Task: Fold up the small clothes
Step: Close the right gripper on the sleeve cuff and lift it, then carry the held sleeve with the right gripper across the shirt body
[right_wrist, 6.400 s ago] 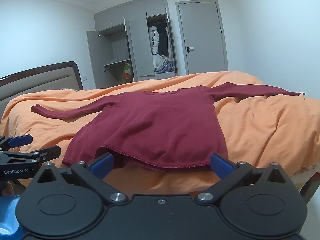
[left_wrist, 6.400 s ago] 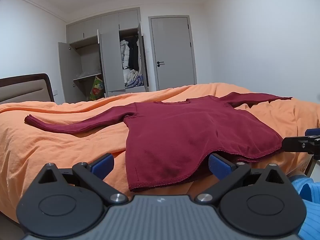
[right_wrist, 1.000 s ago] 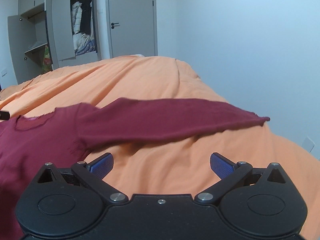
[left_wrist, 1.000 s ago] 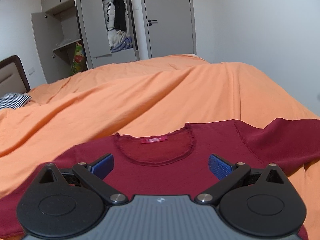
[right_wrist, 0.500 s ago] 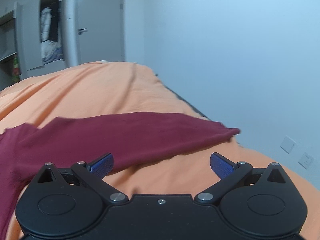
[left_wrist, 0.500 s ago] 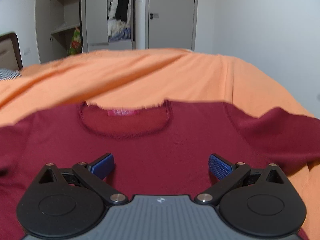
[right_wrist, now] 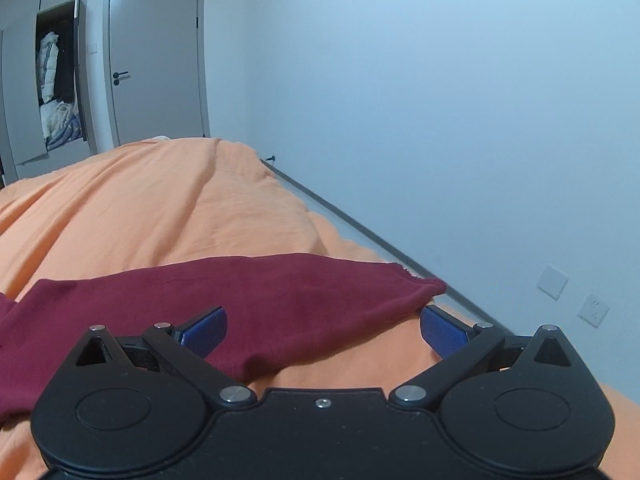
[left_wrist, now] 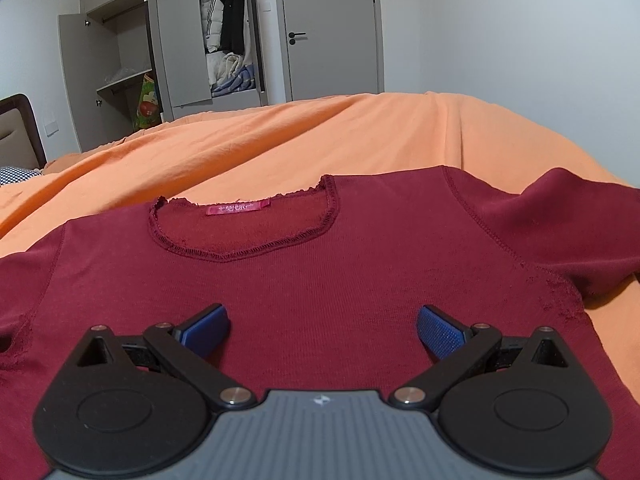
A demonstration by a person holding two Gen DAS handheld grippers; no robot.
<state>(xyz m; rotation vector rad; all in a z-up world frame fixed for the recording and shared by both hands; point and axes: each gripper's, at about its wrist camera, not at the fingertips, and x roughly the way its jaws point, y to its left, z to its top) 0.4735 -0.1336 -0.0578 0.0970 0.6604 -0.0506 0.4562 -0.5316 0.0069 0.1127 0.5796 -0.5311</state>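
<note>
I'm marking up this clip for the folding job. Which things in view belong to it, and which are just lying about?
Job:
- red top, spread flat
- its sleeve
- left gripper, jaws open
- right gripper, jaws open
- bed cover, the work surface

Lying about:
- open wardrobe with clothes
- door
- headboard
- wall sockets

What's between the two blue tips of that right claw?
In the right wrist view, the right claw is open, and the dark red shirt's sleeve lies across the gap, resting on the orange bedspread.
</note>
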